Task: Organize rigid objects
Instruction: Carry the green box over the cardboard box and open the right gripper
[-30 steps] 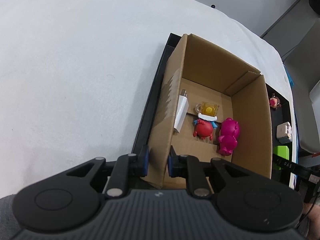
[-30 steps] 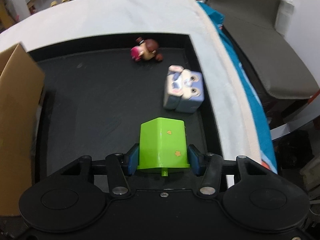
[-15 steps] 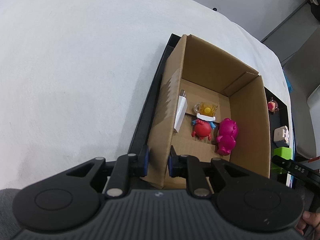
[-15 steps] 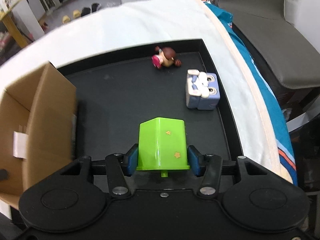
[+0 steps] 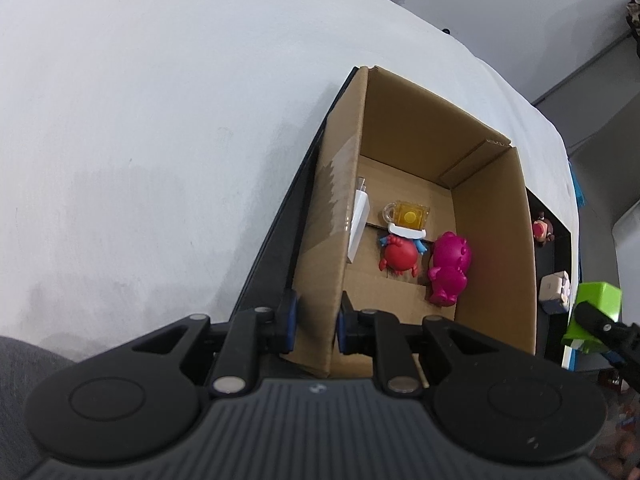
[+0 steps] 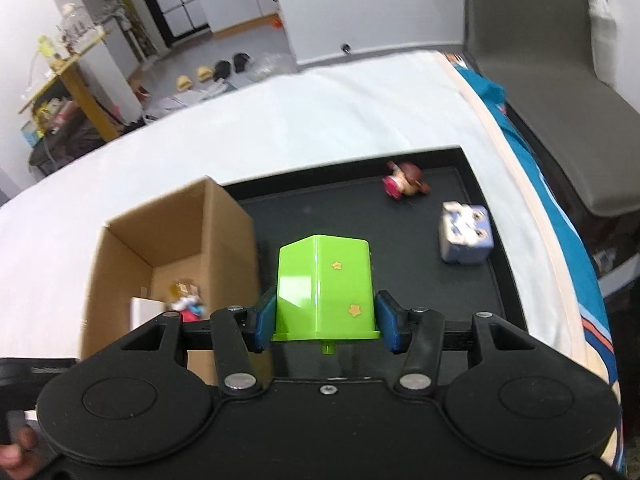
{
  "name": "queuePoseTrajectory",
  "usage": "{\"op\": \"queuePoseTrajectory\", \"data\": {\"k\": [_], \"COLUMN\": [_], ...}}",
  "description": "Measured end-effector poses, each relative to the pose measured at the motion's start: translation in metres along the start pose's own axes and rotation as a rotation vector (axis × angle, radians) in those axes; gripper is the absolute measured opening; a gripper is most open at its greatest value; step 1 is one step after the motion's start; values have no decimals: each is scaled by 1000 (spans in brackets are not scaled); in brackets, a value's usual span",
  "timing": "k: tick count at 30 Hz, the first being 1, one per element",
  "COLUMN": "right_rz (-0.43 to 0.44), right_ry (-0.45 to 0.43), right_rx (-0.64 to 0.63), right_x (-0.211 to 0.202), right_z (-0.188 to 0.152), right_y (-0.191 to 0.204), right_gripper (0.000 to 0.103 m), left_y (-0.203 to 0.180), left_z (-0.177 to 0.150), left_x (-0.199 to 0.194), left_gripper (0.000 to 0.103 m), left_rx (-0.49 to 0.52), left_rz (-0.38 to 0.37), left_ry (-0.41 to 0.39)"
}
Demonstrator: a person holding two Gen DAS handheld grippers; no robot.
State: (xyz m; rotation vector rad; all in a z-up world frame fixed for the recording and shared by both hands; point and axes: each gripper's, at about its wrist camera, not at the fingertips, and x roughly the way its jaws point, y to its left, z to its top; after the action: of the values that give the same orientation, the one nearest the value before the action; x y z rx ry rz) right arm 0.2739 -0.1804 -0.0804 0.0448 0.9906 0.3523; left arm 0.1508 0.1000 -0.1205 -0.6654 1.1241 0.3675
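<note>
My right gripper [image 6: 326, 322] is shut on a green block [image 6: 326, 284] with yellow stars, held above the black tray [image 6: 496, 280]; the block also shows in the left wrist view [image 5: 596, 308]. My left gripper [image 5: 316, 322] is shut on the near left wall of the open cardboard box [image 5: 332, 248], which also shows in the right wrist view [image 6: 224, 224]. Inside the box lie a white charger [image 5: 358, 224], a yellow mug toy [image 5: 408, 214], a red figure [image 5: 400, 256] and a magenta figure [image 5: 450, 266].
On the tray lie a pale blue cube toy [image 6: 464, 234] and a small brown-haired doll [image 6: 404, 184]. The tray sits on a white tablecloth [image 5: 140, 120]. A grey chair [image 6: 540, 60] stands beyond the table's right edge.
My right gripper has lifted the green block up and swung left, so the box has come into its view. My left gripper keeps its hold on the box wall.
</note>
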Motion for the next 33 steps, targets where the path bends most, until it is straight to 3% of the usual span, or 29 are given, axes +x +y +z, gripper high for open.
{"op": "queuePoseTrajectory", "data": {"k": [11, 19, 27, 33], "right_rz": [118, 194, 221, 213], "right_ry": [-31, 32, 121, 114], "right_rx": [-72, -101, -56, -42], "right_x": [-10, 7, 24, 19], "right_z": [6, -2, -14, -16], "right_y": [51, 89, 102, 92], "right_gripper": [50, 50, 52, 54], "left_y": [-2, 4, 4, -1], "left_z": [-9, -13, -15, -15], "left_x": [-1, -1, 0, 1], "left_gripper": [19, 19, 19, 20], "left_rx": [-32, -42, -58, -62], "left_rz": [-10, -27, -33, -31], "left_ry": [2, 7, 0, -6]}}
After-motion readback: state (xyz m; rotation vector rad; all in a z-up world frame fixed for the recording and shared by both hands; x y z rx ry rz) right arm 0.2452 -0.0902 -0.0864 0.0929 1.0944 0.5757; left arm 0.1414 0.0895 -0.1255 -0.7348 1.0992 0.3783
